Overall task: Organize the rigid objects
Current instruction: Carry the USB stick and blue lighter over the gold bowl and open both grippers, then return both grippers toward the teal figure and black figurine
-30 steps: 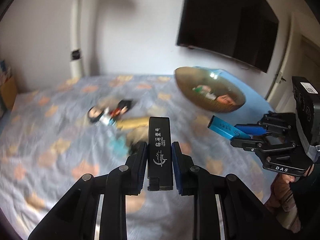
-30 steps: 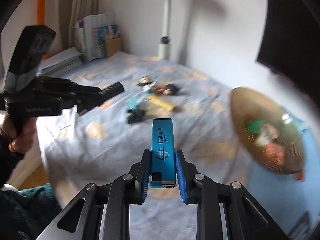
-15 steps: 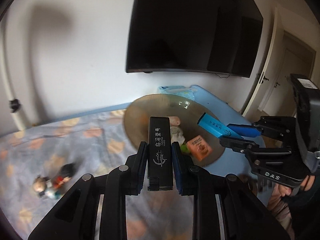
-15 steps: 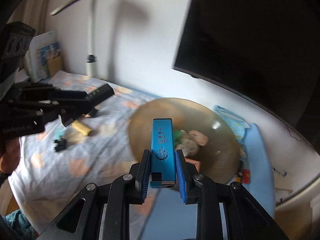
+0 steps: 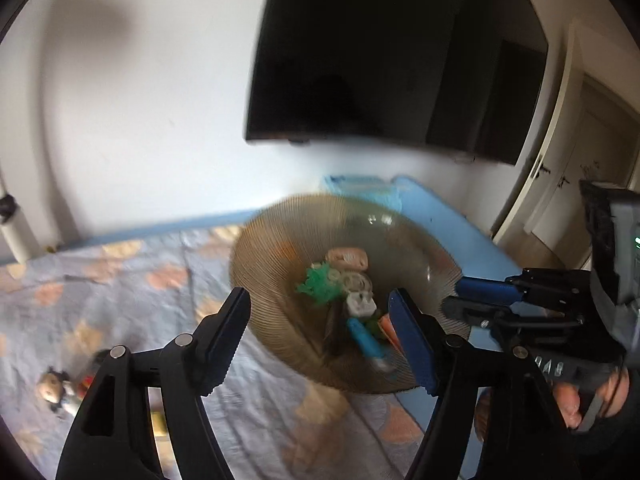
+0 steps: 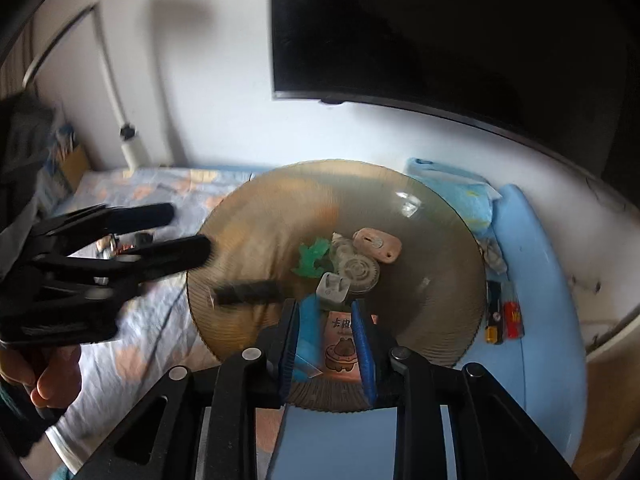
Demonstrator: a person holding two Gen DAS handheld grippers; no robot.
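Observation:
A round brown ribbed plate [image 5: 272, 280] [image 6: 440, 240] holds several small things. My left gripper [image 5: 320, 332] is open and empty over the plate's near side. The black lighter [image 6: 248, 294] lies blurred on the plate's left part. My right gripper [image 6: 326, 344] is open; the blue lighter [image 6: 306, 338] [image 5: 366, 340] lies in the plate beside its left finger, next to an orange card [image 6: 340, 344]. A green toy [image 6: 314, 258], a white plug [image 6: 332, 290] and a pink piece [image 6: 376, 244] lie in the plate's middle.
The plate sits on a patterned bedsheet [image 5: 100, 300] beside a blue mat [image 6: 532, 280]. Small figurines [image 5: 56, 388] lie at the left on the sheet. Lighters [image 6: 504, 316] lie on the mat right of the plate. A black TV [image 5: 380, 60] hangs on the wall.
Both grippers moved over the plate and opened. The black lighter left my left gripper and the blue lighter left my right gripper; both now lie in the plate.

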